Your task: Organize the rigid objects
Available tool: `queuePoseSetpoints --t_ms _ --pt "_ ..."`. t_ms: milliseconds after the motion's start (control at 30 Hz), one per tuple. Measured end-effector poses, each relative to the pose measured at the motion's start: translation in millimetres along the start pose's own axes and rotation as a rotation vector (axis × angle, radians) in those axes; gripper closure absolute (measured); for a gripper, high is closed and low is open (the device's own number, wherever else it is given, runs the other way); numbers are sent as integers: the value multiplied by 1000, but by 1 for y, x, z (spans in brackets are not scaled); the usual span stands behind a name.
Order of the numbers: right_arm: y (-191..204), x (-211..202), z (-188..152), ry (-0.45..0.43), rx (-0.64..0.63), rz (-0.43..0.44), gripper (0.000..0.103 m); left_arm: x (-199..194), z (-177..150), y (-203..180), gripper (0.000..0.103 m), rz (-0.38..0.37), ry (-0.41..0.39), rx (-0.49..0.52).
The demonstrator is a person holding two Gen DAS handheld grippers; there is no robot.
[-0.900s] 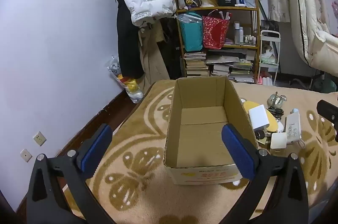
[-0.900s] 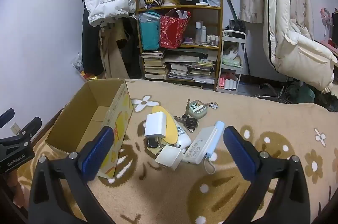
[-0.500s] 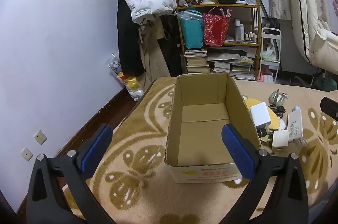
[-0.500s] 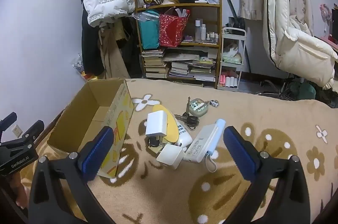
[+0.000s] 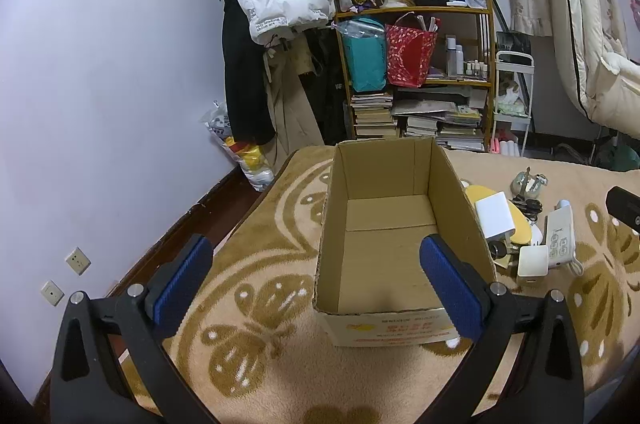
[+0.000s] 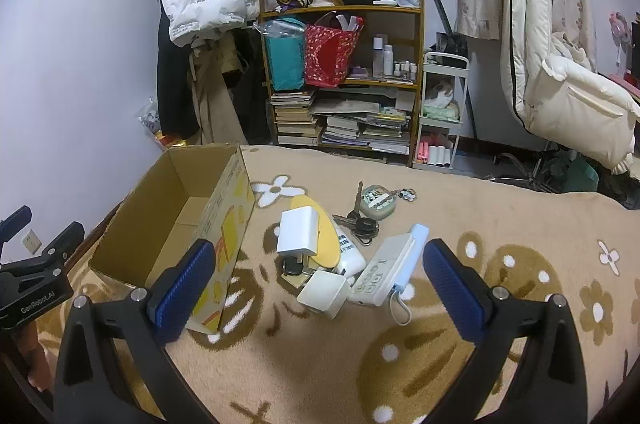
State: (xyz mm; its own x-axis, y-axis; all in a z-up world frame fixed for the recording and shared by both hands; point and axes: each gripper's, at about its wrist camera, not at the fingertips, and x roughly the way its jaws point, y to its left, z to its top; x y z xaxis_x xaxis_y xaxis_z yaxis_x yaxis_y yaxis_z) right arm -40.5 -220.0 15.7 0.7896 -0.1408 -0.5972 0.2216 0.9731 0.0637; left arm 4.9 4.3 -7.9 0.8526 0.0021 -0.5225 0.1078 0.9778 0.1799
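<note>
The right gripper hangs with its jaws spread wide and nothing between them, above a cluster of small hard items on the patterned blanket. The left gripper is likewise released and empty, facing the open cardboard box, which stands near the blanket's left edge and looks empty inside. Just right of the box lie a white charger block resting on a yellow oval piece, a smaller white cube adapter nearest the right gripper, a white power strip with a pale blue bar along its far side and a looped cord, then keys and a round green case farther toward the bed's far edge. These all look light and stiff. The cube's smooth plastic may slip, so pinching across its flat opposite faces seems safest; the strip is best taken across its narrow width near the middle; the keys are thin and loose, likely awkward against the soft pile.
</note>
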Motion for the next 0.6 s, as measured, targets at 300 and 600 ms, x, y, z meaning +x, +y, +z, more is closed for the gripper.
queuePoseSetpoints --t_ms 300,600 --pt "1 1 -2 6 -3 1 0 -3 -1 -5 1 0 -10 20" --pt "1 2 -1 8 -4 1 0 -5 -1 -6 1 1 -10 17"
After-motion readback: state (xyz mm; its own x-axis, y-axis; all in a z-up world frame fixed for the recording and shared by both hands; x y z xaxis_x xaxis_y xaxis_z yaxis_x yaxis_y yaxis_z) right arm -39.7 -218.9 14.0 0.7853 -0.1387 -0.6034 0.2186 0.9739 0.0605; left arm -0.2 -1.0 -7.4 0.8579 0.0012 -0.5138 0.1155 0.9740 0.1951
